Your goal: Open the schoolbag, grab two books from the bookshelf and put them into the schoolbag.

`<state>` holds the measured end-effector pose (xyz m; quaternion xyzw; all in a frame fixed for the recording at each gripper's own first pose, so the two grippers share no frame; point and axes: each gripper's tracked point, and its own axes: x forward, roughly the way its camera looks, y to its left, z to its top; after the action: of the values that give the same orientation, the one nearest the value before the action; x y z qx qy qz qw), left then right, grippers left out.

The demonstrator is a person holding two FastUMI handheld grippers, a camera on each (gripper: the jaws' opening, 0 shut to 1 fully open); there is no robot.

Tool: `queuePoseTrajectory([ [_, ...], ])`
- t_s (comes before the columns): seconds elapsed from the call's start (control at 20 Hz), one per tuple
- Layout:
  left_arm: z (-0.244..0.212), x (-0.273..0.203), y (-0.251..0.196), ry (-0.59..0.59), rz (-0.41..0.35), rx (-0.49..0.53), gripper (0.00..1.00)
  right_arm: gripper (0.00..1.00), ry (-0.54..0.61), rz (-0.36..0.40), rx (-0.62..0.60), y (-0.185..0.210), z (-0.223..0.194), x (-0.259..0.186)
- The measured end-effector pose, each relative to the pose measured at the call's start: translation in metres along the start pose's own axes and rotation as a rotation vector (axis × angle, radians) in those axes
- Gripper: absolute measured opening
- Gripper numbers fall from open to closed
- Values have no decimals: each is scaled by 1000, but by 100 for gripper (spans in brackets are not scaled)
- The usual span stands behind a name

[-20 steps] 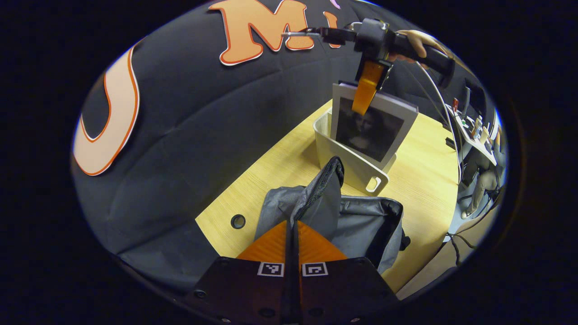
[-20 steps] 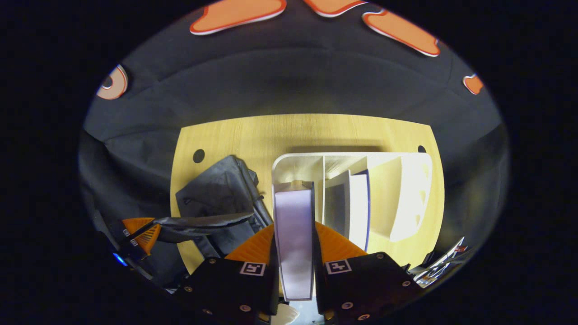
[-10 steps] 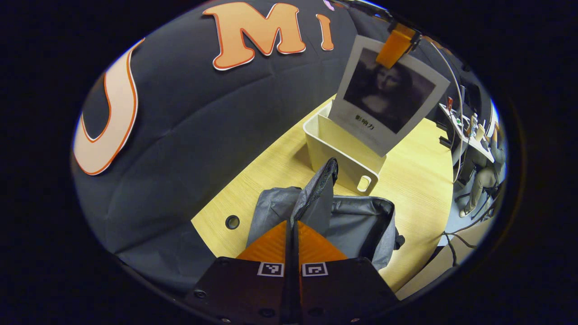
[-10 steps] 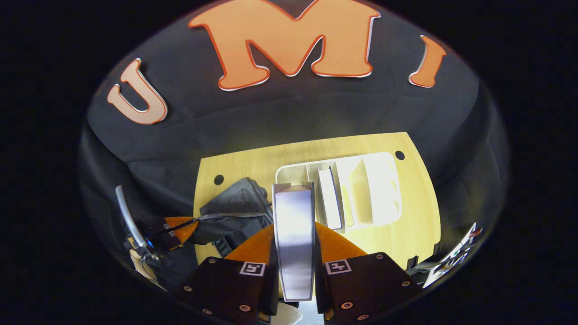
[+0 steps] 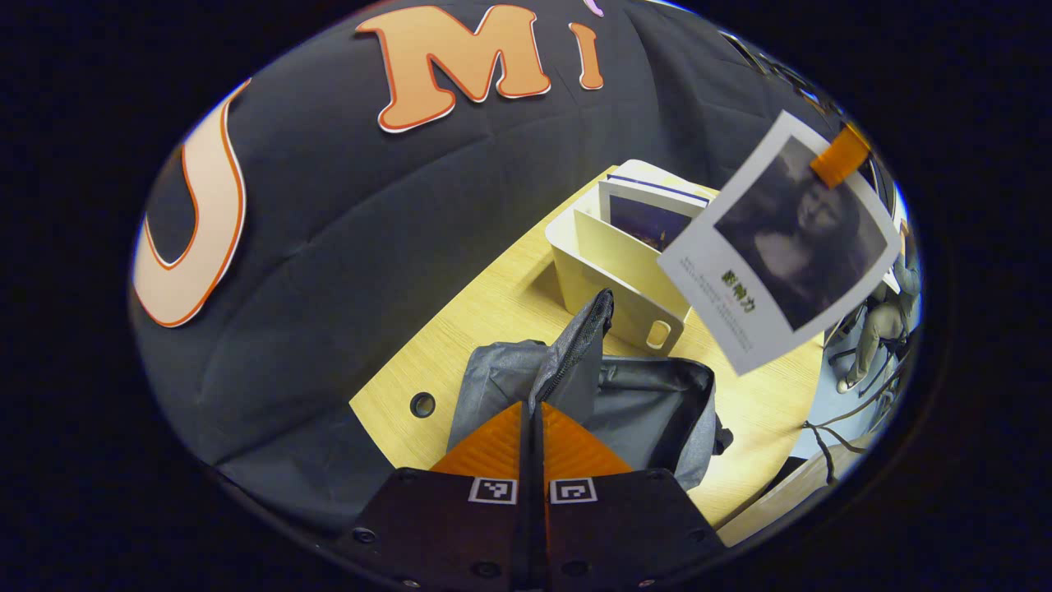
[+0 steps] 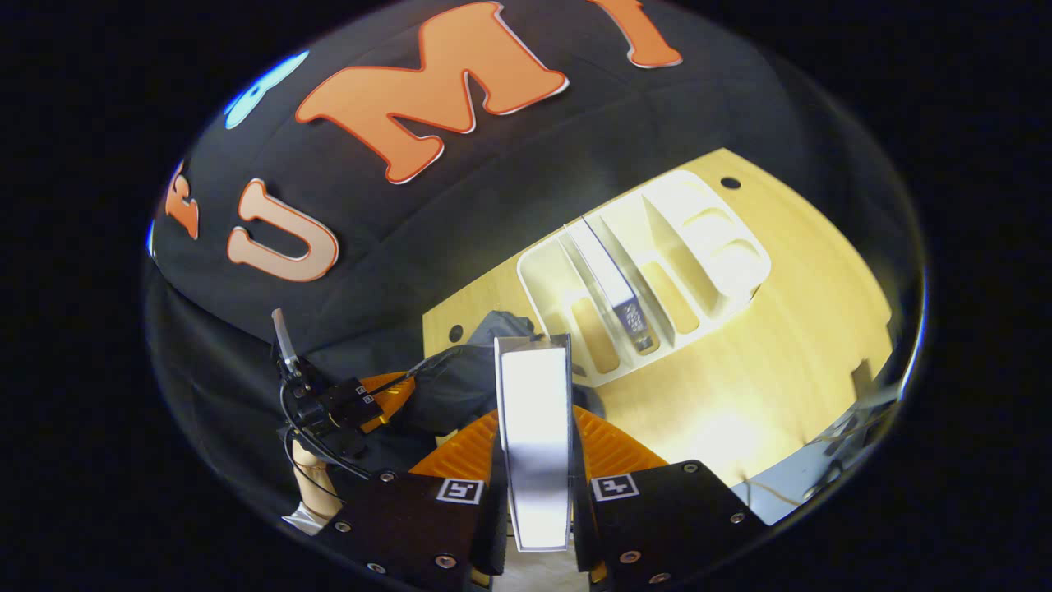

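since the earlier frames the book has risen clear of the bookshelf and swung toward the right of the left gripper view, where it now hangs tilted in the air above the schoolbag, its pale cover bearing a dark portrait. right gripper: its fingers are closed on both faces of the book, which appears edge-on at lower centre of the right gripper view; one fingertip clamps the book's top edge at the upper right of the left gripper view. left gripper: its fingers are pressed together on the raised flap of the schoolbag, holding it upright at lower centre of the left gripper view (the grey lining of the open bag lies just to the right of the flap). in the right gripper view the left gripper sits at lower left, a hand below it, with the flap stretched from it. the bookshelf, a white rack with several slots, stands on the wooden table just beyond the bag, and a second book stands in one of its slots; in the right gripper view this book is seen from above, right of centre in the bookshelf on the table.
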<state>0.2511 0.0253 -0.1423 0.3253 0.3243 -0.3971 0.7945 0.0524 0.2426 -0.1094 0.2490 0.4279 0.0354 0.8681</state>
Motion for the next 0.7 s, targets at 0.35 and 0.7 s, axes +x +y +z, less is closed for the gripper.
queuePoseTrajectory([
  [0.35,2,-10,-5,22,10,16,0,33,-23,186,296,-22,-63,73],
  [0.7,14,-14,-21,45,8,78,0,33,-6,321,504,-3,-108,158],
])
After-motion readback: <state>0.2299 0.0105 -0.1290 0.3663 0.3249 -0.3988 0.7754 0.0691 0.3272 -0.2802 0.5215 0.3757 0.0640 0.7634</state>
